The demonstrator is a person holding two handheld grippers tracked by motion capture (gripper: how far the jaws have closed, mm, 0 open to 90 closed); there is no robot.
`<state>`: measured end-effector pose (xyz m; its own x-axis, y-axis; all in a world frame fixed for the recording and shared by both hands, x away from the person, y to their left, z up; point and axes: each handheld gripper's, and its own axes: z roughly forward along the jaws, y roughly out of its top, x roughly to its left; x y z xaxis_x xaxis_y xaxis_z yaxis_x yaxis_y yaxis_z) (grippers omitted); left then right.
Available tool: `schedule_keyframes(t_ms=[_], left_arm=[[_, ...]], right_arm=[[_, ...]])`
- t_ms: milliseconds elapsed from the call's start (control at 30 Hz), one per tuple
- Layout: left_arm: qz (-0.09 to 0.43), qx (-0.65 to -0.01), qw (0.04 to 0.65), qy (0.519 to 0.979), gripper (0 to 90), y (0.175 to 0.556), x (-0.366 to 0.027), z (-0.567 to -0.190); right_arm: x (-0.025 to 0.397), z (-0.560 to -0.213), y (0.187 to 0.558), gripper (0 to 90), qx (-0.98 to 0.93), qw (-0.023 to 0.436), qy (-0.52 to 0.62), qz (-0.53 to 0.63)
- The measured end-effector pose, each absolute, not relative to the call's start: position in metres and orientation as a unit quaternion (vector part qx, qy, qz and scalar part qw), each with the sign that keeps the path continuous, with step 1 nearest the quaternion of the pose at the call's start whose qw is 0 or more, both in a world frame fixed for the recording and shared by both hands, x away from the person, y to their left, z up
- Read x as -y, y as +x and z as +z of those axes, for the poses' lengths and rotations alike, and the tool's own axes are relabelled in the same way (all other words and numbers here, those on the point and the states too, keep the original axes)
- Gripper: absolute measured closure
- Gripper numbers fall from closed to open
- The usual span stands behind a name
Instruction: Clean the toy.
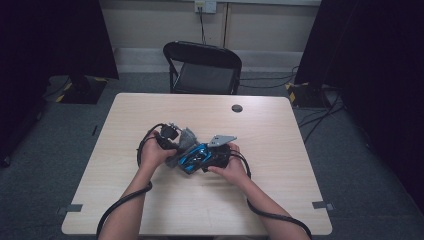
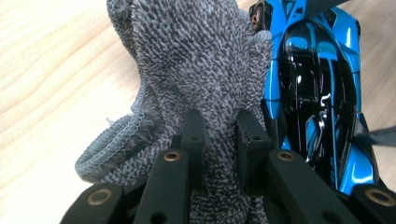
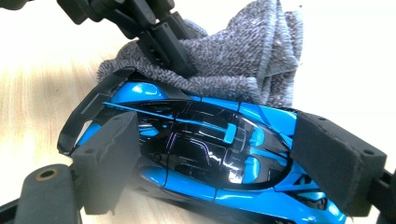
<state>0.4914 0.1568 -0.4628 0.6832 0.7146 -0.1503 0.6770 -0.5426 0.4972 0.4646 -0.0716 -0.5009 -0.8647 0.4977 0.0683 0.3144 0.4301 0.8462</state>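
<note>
Grey terry cloth (image 2: 196, 70), looped and bunched, is pinched between the fingers of the left gripper (image 2: 222, 135), which are drawn close together with a fold of the fabric between them; the hemmed edge of the cloth curls out to one side above the pale wood-grain table (image 2: 51, 70); just beside the cloth, touching it along one flank, lies a glossy blue and black toy car (image 2: 322, 93); in the right gripper view the right gripper (image 3: 215, 158) has its fingers set on either end of the toy car, padded faces pressed against the bodywork, so the car is held lengthwise between them, tilted a little above the table; the cloth lies draped against the far side of the car there, with the left gripper gripping it from above; in the high view both grippers meet near the middle of the table, the left gripper (image 1: 172, 137) under the person's left hand (image 1: 152, 152) and the right gripper (image 1: 212, 152) under the right hand (image 1: 230, 167), the car and cloth showing between them; a cable trails from each gripper back along the forearms; a dark folding chair (image 1: 202, 67) stands beyond the far edge of the table, and a small dark round disc (image 1: 237, 108) sits on the table near that edge, well apart from the hands.
</note>
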Motion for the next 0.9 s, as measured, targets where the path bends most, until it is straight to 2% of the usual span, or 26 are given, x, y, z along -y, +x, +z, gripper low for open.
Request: schedule_keyframes(t_ms=[900], left_arm=[[0.031, -0.404, 0.269, 0.874, 76.1, 0.471, -0.175, -0.463]], right_arm=[[0.072, -0.501, 0.465, 15.6, -0.841, 0.096, 0.242, 0.475]])
